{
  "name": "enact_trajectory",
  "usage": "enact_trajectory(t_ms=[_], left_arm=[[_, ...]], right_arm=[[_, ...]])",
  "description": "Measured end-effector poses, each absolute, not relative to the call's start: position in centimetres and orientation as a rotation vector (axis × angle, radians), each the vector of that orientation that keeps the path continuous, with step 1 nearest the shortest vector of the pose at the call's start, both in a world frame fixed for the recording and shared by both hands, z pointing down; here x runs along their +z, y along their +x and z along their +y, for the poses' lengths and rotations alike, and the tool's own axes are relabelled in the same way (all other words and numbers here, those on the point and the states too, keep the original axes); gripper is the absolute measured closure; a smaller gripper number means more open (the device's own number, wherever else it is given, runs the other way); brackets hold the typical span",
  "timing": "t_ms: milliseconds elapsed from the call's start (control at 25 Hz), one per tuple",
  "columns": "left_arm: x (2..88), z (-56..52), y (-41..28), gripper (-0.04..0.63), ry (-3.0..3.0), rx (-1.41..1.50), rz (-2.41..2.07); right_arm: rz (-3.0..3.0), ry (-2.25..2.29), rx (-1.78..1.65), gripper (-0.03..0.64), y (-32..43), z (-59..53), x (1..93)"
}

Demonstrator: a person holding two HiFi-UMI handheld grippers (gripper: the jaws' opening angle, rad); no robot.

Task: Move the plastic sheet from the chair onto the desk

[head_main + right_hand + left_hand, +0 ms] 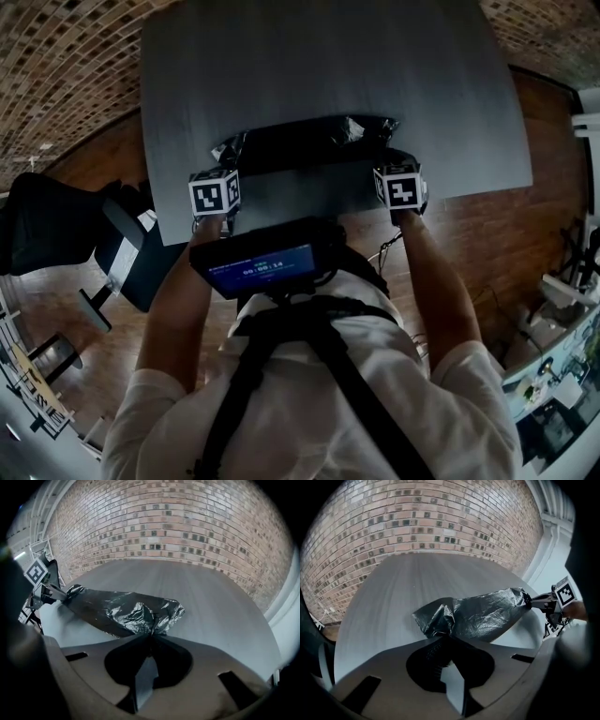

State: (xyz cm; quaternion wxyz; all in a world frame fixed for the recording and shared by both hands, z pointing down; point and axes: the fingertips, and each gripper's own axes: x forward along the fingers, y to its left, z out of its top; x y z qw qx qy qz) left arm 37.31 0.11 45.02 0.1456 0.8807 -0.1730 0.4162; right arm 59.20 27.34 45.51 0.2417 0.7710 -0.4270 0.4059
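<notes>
A crumpled black plastic sheet point(309, 141) hangs stretched between my two grippers, low over the near part of the grey desk point(328, 66). My left gripper point(230, 152) is shut on the sheet's left end, and in the left gripper view the sheet point(478, 613) bunches right at its closed jaws point(446, 637). My right gripper point(389, 152) pinches the other end. In the right gripper view the sheet point(117, 611) runs from the jaw tips point(151, 635) off to the left gripper point(47, 592).
A black chair point(47, 220) stands on the wooden floor left of the desk. Cluttered shelves point(562, 375) line the right edge. A brick-patterned surface point(164, 522) lies beyond the desk's far edge. A screen device point(258, 262) sits on the person's chest.
</notes>
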Motion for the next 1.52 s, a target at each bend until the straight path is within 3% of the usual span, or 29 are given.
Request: enact_trajectory(t_ms=[160,280,600,720,920,1000,1200,1320,1400,1480,1520], left_arm=[[44.7,-0.3,37.1,0.493,2.531,1.175,-0.526],[44.1,-0.7,36.9,0.463,2.538,1.128,-0.543],[41.5,-0.7,35.5,0.456,2.542,0.948,-0.583],[39.5,0.4,36.5,0.489,2.604,0.856,-0.551],[37.7,1.8,39.0,0.499,2.640,0.799,-0.506],[38.2,1.0,38.3,0.491,2.625,0.827,-0.533],[39.3,-2.1,34.0,0.380,2.524,0.854,-0.666],[38.5,-2.9,32.1,0.356,2.500,0.812,-0.722],[37.6,-2.6,32.1,0.388,2.517,0.754,-0.713],[36.5,-0.4,34.5,0.554,2.553,0.686,-0.597],[36.3,1.3,36.4,0.594,2.570,0.667,-0.515]], right_arm=[[-1.131,2.133,1.116,0.488,60.0,28.2,45.7],[-1.103,2.157,1.121,0.447,60.5,28.9,45.7],[-1.046,2.259,1.106,0.397,62.4,30.7,44.5],[-1.082,2.288,1.052,0.402,62.6,29.4,43.0],[-1.304,2.212,0.992,0.543,58.7,23.1,41.7],[-1.378,2.161,0.977,0.557,57.1,21.1,41.8],[-1.423,2.053,1.013,0.557,55.5,19.9,43.5],[-1.423,2.065,1.026,0.557,55.8,19.9,43.4],[-1.428,2.078,1.033,0.557,55.8,19.6,43.1],[-1.448,2.053,1.055,0.597,54.9,18.8,43.5],[-1.478,2.035,1.059,0.597,54.1,18.0,43.5]])
